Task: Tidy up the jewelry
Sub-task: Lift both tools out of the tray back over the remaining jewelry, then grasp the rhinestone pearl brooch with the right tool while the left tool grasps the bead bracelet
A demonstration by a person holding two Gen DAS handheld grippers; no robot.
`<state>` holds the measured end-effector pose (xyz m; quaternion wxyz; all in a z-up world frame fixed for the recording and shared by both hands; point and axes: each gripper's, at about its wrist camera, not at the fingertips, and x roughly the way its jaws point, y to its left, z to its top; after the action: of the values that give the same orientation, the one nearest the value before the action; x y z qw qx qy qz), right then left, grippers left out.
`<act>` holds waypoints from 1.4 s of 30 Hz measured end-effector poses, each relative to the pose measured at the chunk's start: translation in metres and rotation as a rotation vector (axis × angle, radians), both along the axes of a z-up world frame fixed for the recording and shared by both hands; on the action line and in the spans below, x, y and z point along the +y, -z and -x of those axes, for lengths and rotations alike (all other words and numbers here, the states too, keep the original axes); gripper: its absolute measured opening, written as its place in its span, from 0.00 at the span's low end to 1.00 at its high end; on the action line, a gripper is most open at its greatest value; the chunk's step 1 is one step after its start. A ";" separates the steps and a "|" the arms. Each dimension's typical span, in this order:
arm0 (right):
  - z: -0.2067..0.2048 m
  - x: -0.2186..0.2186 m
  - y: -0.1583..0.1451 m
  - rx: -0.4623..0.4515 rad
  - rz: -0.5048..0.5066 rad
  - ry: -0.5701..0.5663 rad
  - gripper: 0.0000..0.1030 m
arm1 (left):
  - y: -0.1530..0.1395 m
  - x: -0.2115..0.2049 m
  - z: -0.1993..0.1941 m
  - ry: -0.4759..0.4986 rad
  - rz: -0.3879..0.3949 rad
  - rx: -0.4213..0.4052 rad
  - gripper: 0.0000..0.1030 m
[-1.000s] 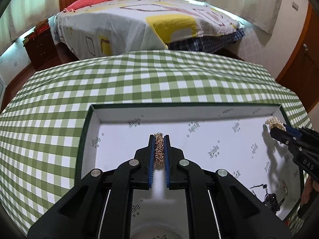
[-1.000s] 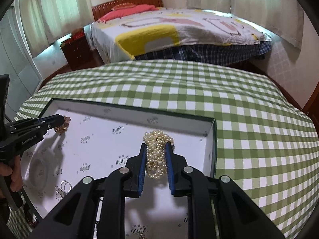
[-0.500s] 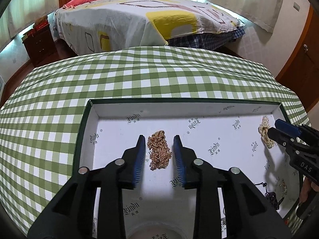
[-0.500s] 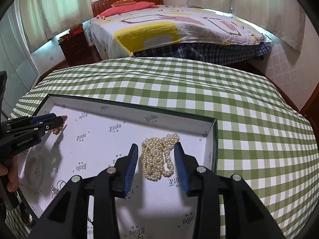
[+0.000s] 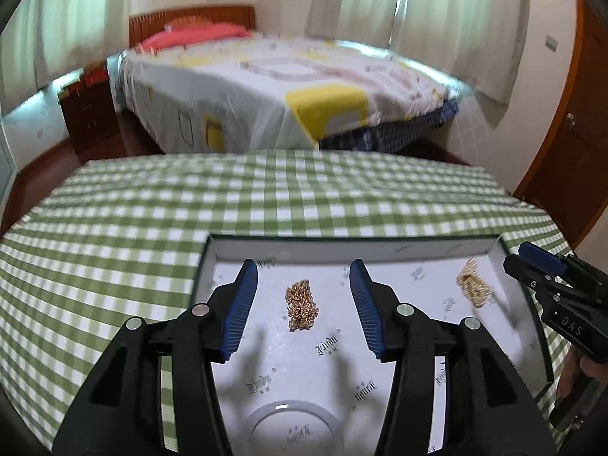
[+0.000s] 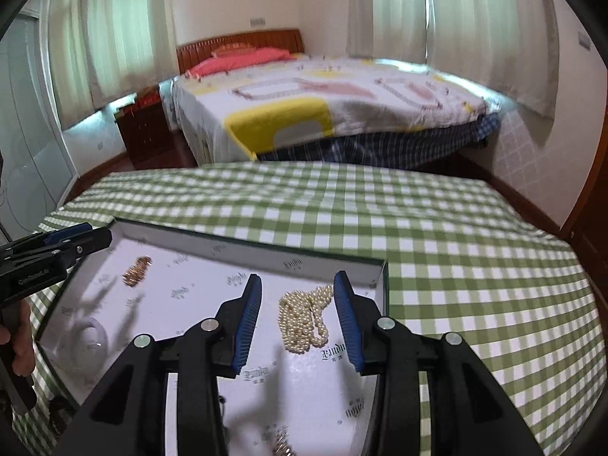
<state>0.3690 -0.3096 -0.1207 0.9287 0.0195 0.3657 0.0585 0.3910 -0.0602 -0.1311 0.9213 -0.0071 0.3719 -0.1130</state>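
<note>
A gold chain (image 5: pixel 301 304) lies bunched on the white floor of the shallow box (image 5: pixel 342 245), between the fingers of my left gripper (image 5: pixel 303 271), which is open wide and raised above it. A pearl necklace (image 6: pixel 303 319) lies in a heap near the box's right end, between the fingers of my right gripper (image 6: pixel 297 285), also open wide and empty. The pearls also show in the left wrist view (image 5: pixel 473 283), and the gold chain shows in the right wrist view (image 6: pixel 136 271).
The box (image 6: pixel 288 252) sits on a table with a green checked cloth (image 5: pixel 114 235). A clear round ring or dish (image 5: pixel 290 431) lies on the box floor near me. More small jewelry (image 6: pixel 283 444) lies at the box's near edge. A bed stands beyond the table.
Both grippers opened, leaving the gold chain and the pearls lying in the box, then opened wider and drew back and up from the box.
</note>
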 end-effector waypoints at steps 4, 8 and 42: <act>0.029 0.006 -0.019 -0.084 -0.008 0.006 0.44 | -0.020 0.010 0.032 -0.026 0.016 -0.096 0.54; 0.059 0.013 -0.025 -0.126 -0.011 0.004 0.45 | -0.030 0.022 0.065 -0.063 0.024 -0.145 0.59; 0.170 0.043 0.054 0.095 -0.013 0.024 0.43 | 0.022 0.056 0.200 -0.144 -0.010 -0.069 0.68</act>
<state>0.1987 -0.2669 -0.1746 0.9108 0.0328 0.4086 0.0487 0.1907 -0.0040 -0.1529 0.9393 -0.0255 0.3392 -0.0448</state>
